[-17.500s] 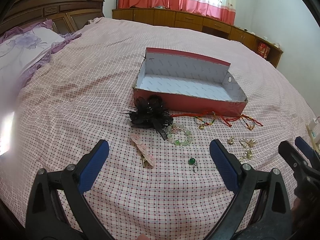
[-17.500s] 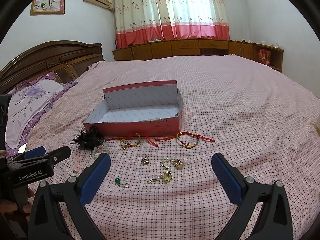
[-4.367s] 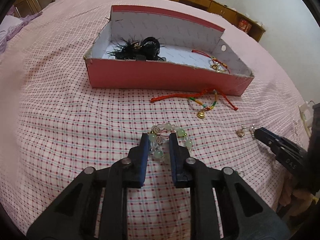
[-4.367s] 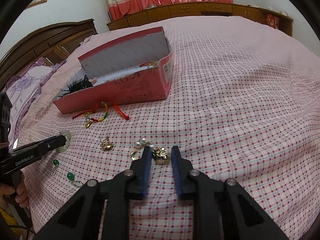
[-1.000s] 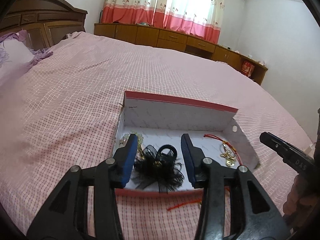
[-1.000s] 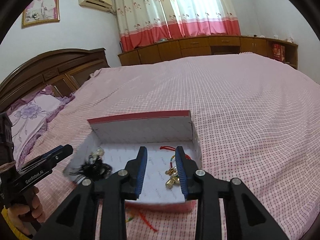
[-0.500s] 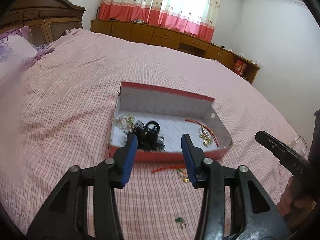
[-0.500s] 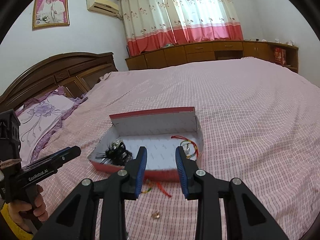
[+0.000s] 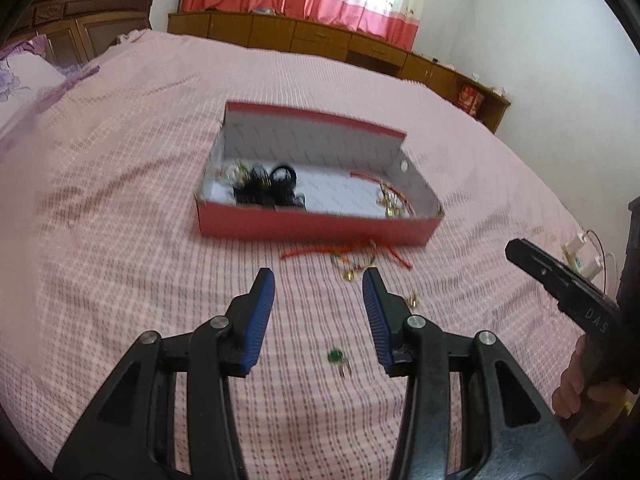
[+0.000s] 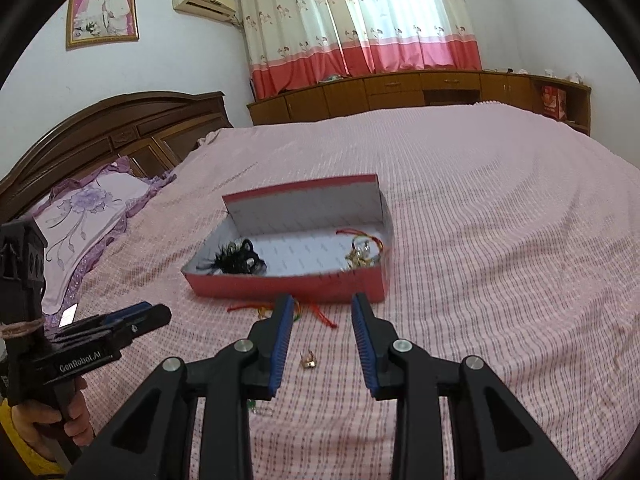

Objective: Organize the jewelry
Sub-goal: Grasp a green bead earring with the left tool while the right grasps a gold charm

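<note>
A pink checked bed (image 10: 500,240) fills a room with red-hemmed curtains (image 10: 360,24). One red box (image 9: 316,224) holds a black hairpiece (image 9: 268,188) and gold trinkets. Before it lie one red cord (image 9: 308,251), one gold ring (image 10: 308,361), one green stud (image 9: 335,356). I hold both tongs, left (image 9: 319,316) and right (image 10: 322,344), half open, empty, nothing blocking.

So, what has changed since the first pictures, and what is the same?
The black feather hairpiece, the bead bracelet, one red cord bracelet and the gold pearl pieces went from the bedspread into the red box. Both the left gripper and the right gripper are empty and open. The other cord bracelet, green earring and gold piece stayed on the bed.
</note>
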`<control>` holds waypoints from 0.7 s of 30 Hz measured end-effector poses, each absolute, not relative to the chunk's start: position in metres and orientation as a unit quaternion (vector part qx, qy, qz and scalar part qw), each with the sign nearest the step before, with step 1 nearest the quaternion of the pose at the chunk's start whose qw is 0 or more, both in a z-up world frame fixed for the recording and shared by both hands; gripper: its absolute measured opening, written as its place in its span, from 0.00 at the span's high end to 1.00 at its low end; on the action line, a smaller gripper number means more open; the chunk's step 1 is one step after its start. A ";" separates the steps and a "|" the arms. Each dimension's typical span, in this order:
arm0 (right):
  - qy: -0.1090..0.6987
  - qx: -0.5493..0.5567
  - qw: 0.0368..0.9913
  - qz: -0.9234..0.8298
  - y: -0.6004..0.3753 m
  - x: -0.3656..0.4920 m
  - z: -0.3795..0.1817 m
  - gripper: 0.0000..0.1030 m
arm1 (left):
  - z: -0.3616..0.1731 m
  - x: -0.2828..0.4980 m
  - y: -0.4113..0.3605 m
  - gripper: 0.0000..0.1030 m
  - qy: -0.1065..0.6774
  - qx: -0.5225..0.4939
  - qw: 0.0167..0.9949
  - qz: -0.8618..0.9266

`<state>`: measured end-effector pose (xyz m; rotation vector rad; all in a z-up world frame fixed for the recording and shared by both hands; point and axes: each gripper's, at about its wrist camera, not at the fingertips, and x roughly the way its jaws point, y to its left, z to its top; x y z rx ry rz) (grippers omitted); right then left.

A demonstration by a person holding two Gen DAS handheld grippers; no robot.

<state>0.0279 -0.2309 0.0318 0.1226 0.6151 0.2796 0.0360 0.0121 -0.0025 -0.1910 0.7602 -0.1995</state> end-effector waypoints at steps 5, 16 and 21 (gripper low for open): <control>0.313 0.060 0.939 0.130 -0.234 0.023 0.022 0.68 | -0.022 0.034 0.003 0.64 0.398 -0.091 0.907 -0.104; 0.329 0.076 0.934 0.119 -0.246 0.021 0.009 0.68 | -0.047 0.037 -0.020 0.65 0.427 -0.065 0.894 -0.115; 0.333 0.078 0.932 0.120 -0.247 0.022 0.005 0.68 | -0.058 0.038 -0.029 0.74 0.438 -0.051 0.889 -0.121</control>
